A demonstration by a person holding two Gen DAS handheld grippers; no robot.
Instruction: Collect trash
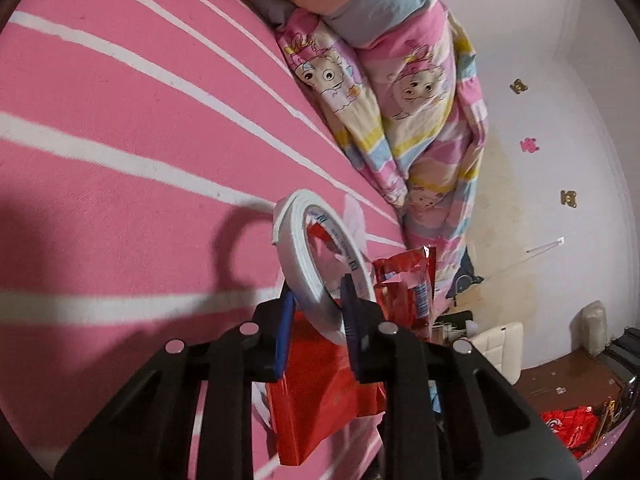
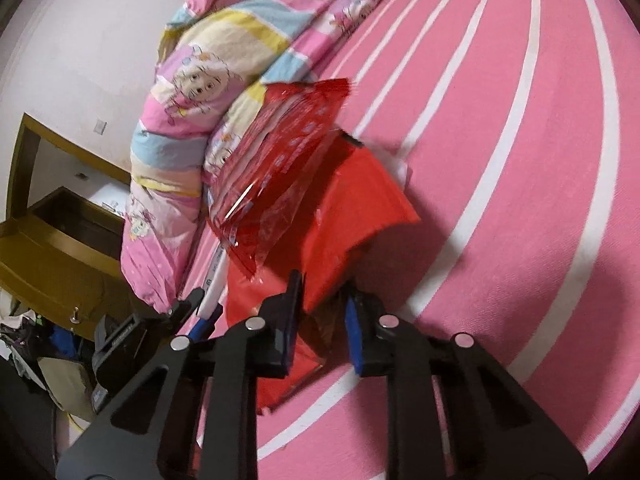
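Observation:
In the left wrist view my left gripper (image 1: 318, 292) is shut on the rim of a white tape roll (image 1: 296, 240), which stands up from the blue pads above the pink bed. A red plastic bag (image 1: 320, 384) lies just under the fingers, and a crinkled red snack wrapper (image 1: 404, 284) sticks up to the right. In the right wrist view my right gripper (image 2: 325, 284) is shut on the corner of the red plastic bag (image 2: 360, 208). A see-through red wrapper (image 2: 280, 152) rests on top of the bag. The left gripper (image 2: 204, 308) and the tape roll (image 2: 214, 284) show at the left.
The pink sheet with white stripes (image 1: 140, 140) covers the bed. A rolled cartoon quilt (image 1: 420, 92) lies along the wall side. More red wrappers (image 1: 568, 428) lie on the floor. A brown wooden cabinet (image 2: 60, 248) and clutter (image 2: 24, 344) stand beside the bed.

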